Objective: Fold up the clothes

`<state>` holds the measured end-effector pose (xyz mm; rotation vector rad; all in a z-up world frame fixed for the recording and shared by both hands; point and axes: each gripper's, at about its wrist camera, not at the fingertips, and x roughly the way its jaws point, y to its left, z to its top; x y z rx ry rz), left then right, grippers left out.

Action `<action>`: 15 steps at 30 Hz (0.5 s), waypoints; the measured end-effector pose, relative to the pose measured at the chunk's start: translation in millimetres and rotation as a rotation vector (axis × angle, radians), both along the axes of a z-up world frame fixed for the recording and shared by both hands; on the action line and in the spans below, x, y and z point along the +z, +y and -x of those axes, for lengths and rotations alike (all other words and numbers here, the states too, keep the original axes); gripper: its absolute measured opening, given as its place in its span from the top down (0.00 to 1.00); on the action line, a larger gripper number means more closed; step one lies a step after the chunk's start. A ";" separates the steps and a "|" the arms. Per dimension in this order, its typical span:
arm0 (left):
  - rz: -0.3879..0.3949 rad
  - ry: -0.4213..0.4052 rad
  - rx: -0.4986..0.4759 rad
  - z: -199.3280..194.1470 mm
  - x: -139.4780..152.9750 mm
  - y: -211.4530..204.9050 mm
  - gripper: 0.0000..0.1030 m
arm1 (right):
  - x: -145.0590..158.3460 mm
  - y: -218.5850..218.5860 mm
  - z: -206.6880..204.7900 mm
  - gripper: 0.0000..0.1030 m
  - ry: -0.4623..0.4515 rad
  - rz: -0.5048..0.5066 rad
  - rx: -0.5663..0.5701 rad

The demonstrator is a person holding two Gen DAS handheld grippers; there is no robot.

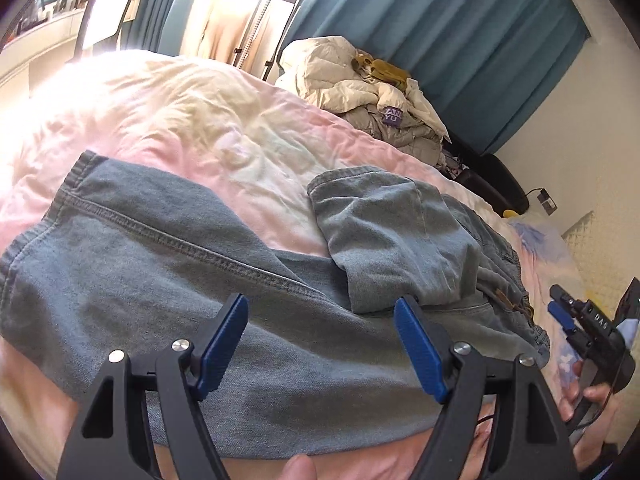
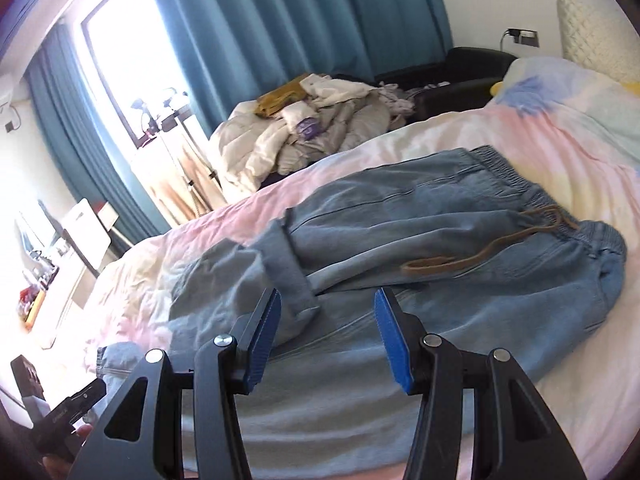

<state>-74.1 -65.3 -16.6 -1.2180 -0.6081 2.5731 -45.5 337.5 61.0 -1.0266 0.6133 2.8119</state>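
The jeans [image 2: 420, 248] lie flat across the bed [image 2: 560, 152], light blue denim with an elastic waistband [image 2: 532, 184] toward the headboard end and a brown drawstring [image 2: 480, 246] trailing over the front. One leg is folded back over the body of the garment, its cuff [image 2: 288, 276] lying on top near the middle. In the left wrist view the same fold shows as a loose flap [image 1: 392, 236] resting on the lower layer, whose stitched seam runs diagonally.

The left gripper [image 1: 320, 344] hovers just above the denim with its jaws wide apart; nothing sits between the blue pads. The right gripper [image 2: 326, 340] hangs over the folded leg, its jaws apart and holding nothing. A hand [image 1: 588, 400] grips the right tool's handle at the edge of the left view.

The bed is covered with a wrinkled quilt [image 1: 180, 112] in pale pink, cream and yellow patches, with a blue print toward the pillow end. Beyond the far edge sits a heap of cream bedding or padded clothing [image 2: 312, 136], with a mustard-coloured item [image 2: 280, 100] on top. Teal curtains [image 2: 280, 28] hang behind it beside a bright window [image 2: 120, 40]. A dark seat [image 2: 460, 68] stands by the white wall, near a wall socket [image 2: 524, 36]. A garment rack [image 1: 260, 20] stands by the window, and a desk with a chair [image 1: 108, 8] lies further off.
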 end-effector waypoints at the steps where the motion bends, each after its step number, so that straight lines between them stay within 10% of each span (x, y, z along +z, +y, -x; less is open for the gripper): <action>1: -0.014 -0.014 0.006 2.4 -3.0 -2.5 0.25 | -9.5 -14.6 5.6 0.52 0.000 0.018 0.021; 10: -0.159 -0.114 -0.066 72.5 -22.4 15.5 0.25 | -47.6 -57.0 14.6 0.52 -0.034 0.013 0.113; 15: -0.163 -0.127 -0.074 126.7 -35.8 32.1 0.25 | -70.7 -27.9 16.6 0.52 -0.073 0.173 0.054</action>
